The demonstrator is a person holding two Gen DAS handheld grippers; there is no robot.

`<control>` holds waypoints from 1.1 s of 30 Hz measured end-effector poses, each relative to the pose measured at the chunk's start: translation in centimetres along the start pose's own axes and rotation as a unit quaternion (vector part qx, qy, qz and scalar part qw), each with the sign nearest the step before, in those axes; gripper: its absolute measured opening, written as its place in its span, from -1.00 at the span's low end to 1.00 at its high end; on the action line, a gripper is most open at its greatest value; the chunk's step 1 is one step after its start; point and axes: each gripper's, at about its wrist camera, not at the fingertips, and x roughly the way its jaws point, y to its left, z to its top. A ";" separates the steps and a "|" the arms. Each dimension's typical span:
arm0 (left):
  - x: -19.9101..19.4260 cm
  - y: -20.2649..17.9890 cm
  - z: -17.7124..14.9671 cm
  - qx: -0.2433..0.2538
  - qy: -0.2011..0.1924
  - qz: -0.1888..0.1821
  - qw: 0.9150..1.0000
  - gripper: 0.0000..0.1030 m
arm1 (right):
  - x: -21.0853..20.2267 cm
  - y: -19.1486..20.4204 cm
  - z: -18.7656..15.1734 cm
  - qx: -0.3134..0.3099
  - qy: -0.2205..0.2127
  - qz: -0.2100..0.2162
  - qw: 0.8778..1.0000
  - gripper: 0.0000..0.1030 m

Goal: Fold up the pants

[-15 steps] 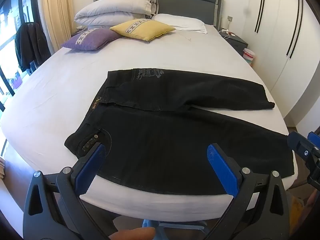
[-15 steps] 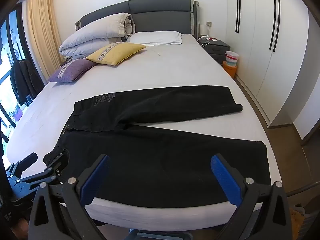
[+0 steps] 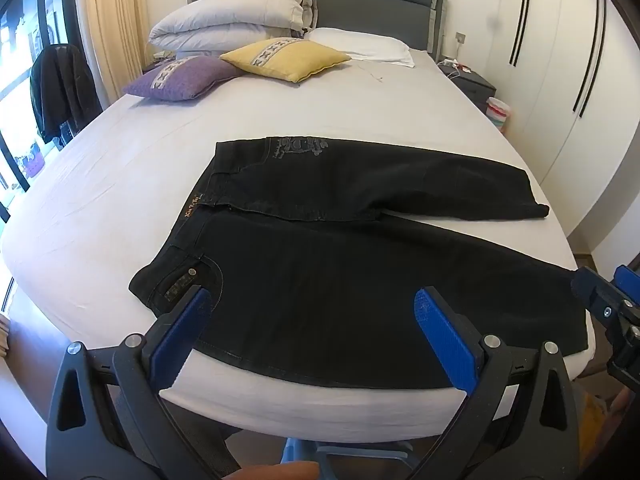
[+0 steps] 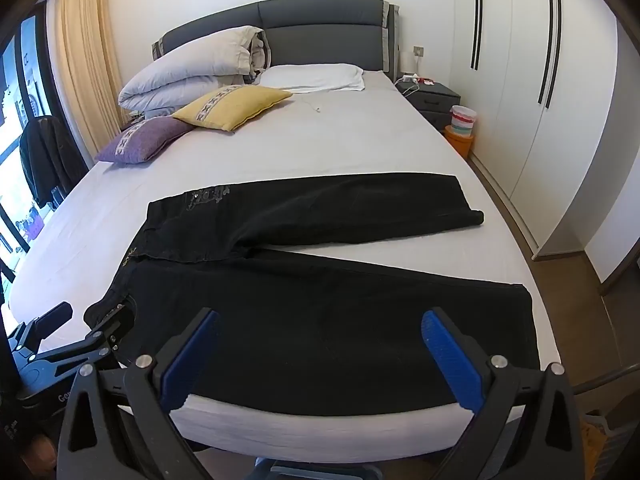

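Note:
Black pants (image 3: pixel 340 264) lie flat and spread on the white bed (image 3: pixel 120 208), waistband to the left, both legs running right. They also show in the right wrist view (image 4: pixel 320 304). My left gripper (image 3: pixel 312 312) is open and empty, held above the bed's near edge over the nearer leg by the waist pocket. My right gripper (image 4: pixel 320 336) is open and empty, above the near edge over the nearer leg. The right gripper shows at the right edge of the left wrist view (image 3: pixel 612 304). The left gripper shows at the lower left of the right wrist view (image 4: pixel 76 344).
A purple cushion (image 3: pixel 180 78), a yellow cushion (image 3: pixel 286 58), a folded duvet (image 3: pixel 236 24) and a white pillow (image 3: pixel 360 46) lie at the headboard. A nightstand (image 4: pixel 434 100) and a bucket (image 4: pixel 462 118) stand right of the bed. White wardrobes (image 4: pixel 560 80) line the right wall. A dark jacket (image 3: pixel 60 88) hangs at left.
Both grippers have drifted only slightly; the pants lie as before.

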 end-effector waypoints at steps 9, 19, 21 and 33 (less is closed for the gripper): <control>0.0 -0.2 -0.6 0.001 0.000 0.003 1.000 1.00 | 0.1 0.2 0.1 0.000 -0.001 0.000 1.000 1.00; -0.1 -0.2 -0.6 0.000 0.000 0.004 1.000 1.00 | 0.3 -0.1 -0.1 0.001 -0.003 -0.001 1.000 1.00; -0.1 -0.2 -0.6 0.001 0.000 0.004 1.000 1.00 | 0.2 -0.2 -0.2 0.000 -0.003 -0.001 1.000 1.00; 0.0 -0.1 -0.6 -0.002 0.002 0.005 1.000 1.00 | 0.0 -0.2 0.0 -0.003 -0.002 0.000 1.000 1.00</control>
